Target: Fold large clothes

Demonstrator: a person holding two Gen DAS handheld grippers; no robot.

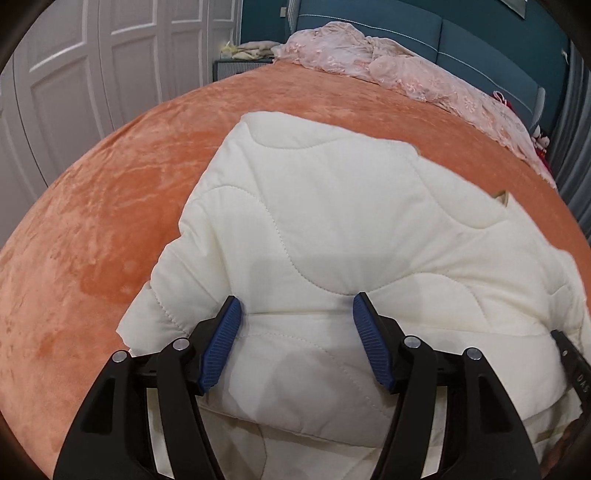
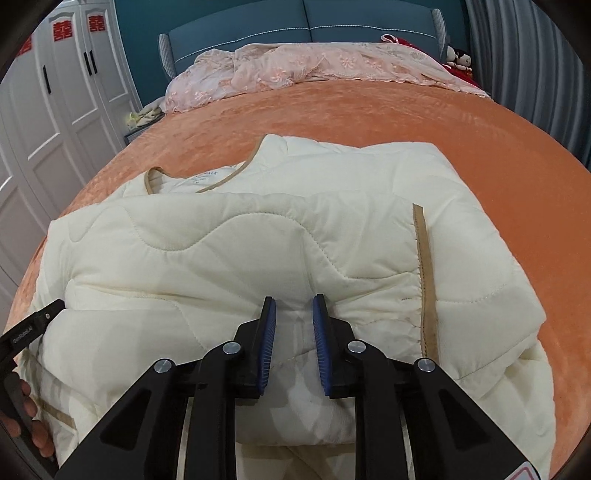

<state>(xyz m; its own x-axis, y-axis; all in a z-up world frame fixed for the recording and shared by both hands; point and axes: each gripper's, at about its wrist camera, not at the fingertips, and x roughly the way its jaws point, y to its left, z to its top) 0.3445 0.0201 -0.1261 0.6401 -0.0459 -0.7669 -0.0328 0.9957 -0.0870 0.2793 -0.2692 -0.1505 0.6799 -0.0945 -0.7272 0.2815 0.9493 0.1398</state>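
A cream quilted jacket [image 1: 332, 221] with tan trim lies partly folded on the orange bedspread [image 1: 110, 206]. It also shows in the right wrist view [image 2: 258, 243], its collar at the far side and a sleeve laid across the body. My left gripper [image 1: 297, 308] is open, its blue pads wide apart just above the jacket's near fold. My right gripper [image 2: 293, 308] hangs over the near fold with its pads a small gap apart and nothing between them. The left gripper's edge shows at the far left of the right wrist view [image 2: 29, 325].
A pink lace cover [image 2: 314, 62] is bunched along the blue headboard [image 2: 303, 22]. White wardrobe doors [image 1: 110, 55] stand to the left. A bedside table with small items [image 1: 240, 59] stands by the bed. Grey curtains [image 2: 535, 74] hang on the right.
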